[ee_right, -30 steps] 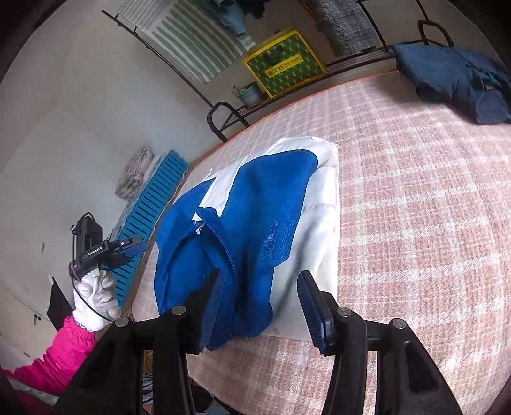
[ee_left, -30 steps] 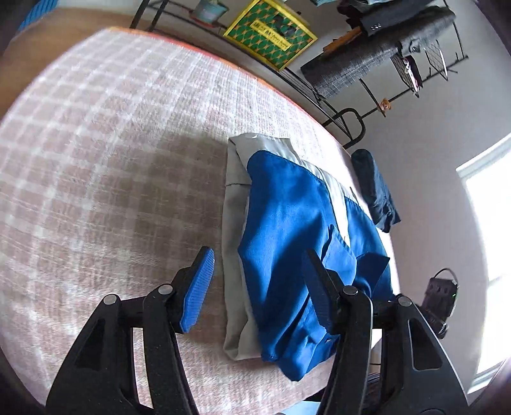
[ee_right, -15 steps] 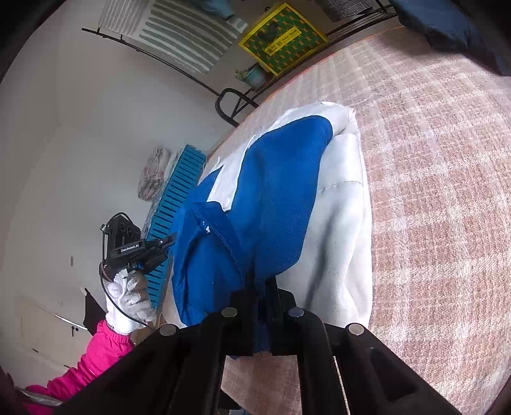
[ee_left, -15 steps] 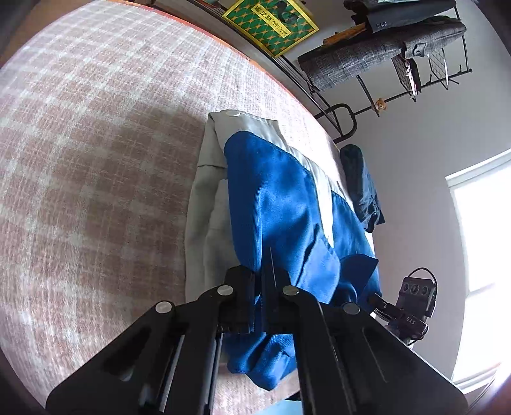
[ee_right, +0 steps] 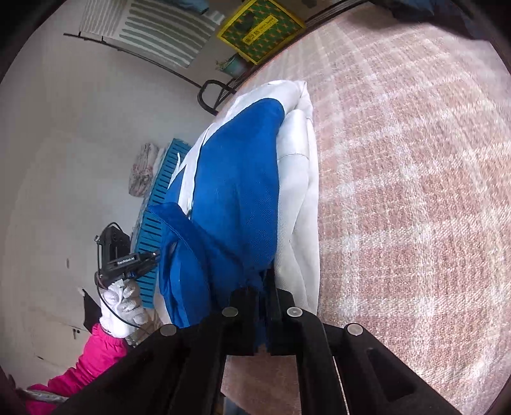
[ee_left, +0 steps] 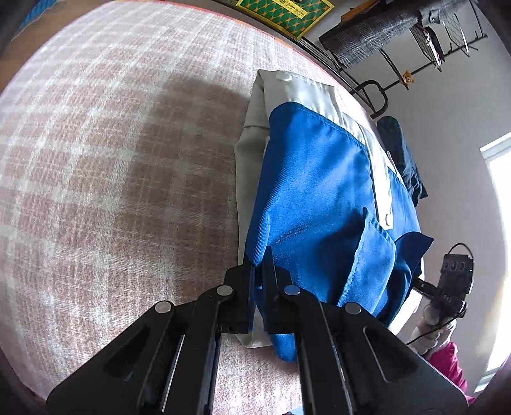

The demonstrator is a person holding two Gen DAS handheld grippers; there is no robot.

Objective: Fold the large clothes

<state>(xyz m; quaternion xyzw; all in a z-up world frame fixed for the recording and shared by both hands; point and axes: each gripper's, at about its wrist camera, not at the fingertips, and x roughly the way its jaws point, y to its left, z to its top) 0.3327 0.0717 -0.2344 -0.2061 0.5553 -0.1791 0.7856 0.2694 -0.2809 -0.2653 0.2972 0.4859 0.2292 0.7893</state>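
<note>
Garment point(ee_left: 313, 198), a blue and pale jacket, is lying part-folded on the pink checked surface point(ee_left: 111, 159). Left gripper point(ee_left: 259, 271) and right gripper point(ee_right: 263, 289) are each clenching its near blue edge, jaws pinched on cloth. Judging from this, both corners should be lifting together, level, carrying the edge toward the far hem without dragging lower layers. Writing on the yellow-green sign point(ee_right: 260, 27) is too small for reading.
</note>
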